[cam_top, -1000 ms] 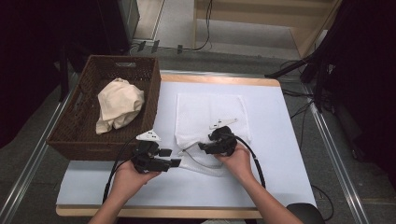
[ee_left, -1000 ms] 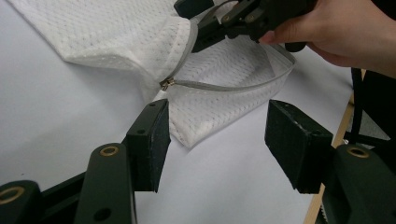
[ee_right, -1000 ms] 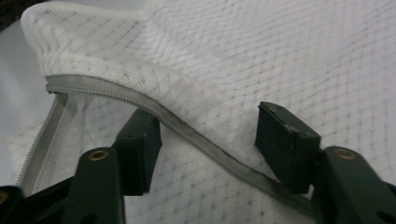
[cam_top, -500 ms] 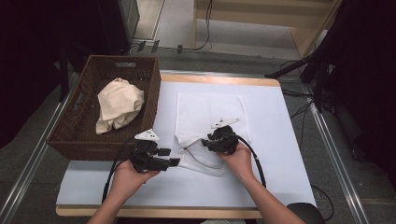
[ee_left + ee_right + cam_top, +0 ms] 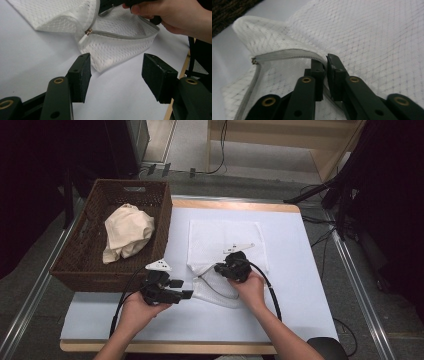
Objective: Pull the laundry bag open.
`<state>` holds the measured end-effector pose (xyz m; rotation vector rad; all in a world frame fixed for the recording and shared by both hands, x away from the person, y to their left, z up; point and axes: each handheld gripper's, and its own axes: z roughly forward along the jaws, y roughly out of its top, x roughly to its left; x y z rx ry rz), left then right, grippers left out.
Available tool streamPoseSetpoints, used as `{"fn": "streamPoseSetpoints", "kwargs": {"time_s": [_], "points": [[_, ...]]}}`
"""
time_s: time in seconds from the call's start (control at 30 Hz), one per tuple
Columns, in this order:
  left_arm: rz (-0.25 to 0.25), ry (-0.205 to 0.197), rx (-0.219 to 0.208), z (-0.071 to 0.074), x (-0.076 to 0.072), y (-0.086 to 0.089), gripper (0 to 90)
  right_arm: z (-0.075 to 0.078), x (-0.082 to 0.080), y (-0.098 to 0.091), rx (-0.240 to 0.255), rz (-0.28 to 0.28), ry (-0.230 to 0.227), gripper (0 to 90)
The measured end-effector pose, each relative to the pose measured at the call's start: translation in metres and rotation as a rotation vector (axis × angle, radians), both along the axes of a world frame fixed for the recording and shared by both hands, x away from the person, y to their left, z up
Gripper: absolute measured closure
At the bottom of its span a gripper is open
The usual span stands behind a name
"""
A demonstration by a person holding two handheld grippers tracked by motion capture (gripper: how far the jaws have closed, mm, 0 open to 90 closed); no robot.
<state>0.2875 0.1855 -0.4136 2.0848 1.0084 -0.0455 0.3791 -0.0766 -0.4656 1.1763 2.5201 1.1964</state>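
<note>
Hands are holding two black grippers over a white-covered table (image 5: 300,270). A white mesh laundry bag (image 5: 225,240) is lying flat near the middle of the table, its near end lifted and its zipper (image 5: 287,53) partly undone. The right gripper (image 5: 220,268) has just been closing its jaws, and they are now pinching the upper zippered edge of the bag's opening, as the right gripper view shows. The left gripper (image 5: 187,294) is waiting just beside the bag's near corner, its jaws standing apart with nothing between them, pointing toward the bag. A brown wicker basket (image 5: 85,270) is sitting at the table's left edge, holding a crumpled cream cloth (image 5: 127,232).
</note>
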Motion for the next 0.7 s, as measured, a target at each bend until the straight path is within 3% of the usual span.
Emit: {"fn": "streamPoseSetpoints", "kwargs": {"time_s": [0.4,0.5,0.53,0.7], "points": [[-0.004,0.006,0.009,-0.001,0.001,0.001,40.8,0.043,-0.011,-0.011,0.068,0.007,-0.090,84.9],[-0.003,0.005,0.009,0.000,0.001,0.001,40.8,0.048,-0.014,-0.011,0.052,0.016,-0.118,83.2],[-0.002,0.001,0.008,0.000,0.001,0.001,40.8,0.051,-0.016,-0.011,0.032,0.014,-0.137,86.6],[-0.003,0.001,-0.003,0.003,0.000,0.002,41.4,0.061,-0.018,-0.014,0.044,0.016,-0.148,88.6]]}}
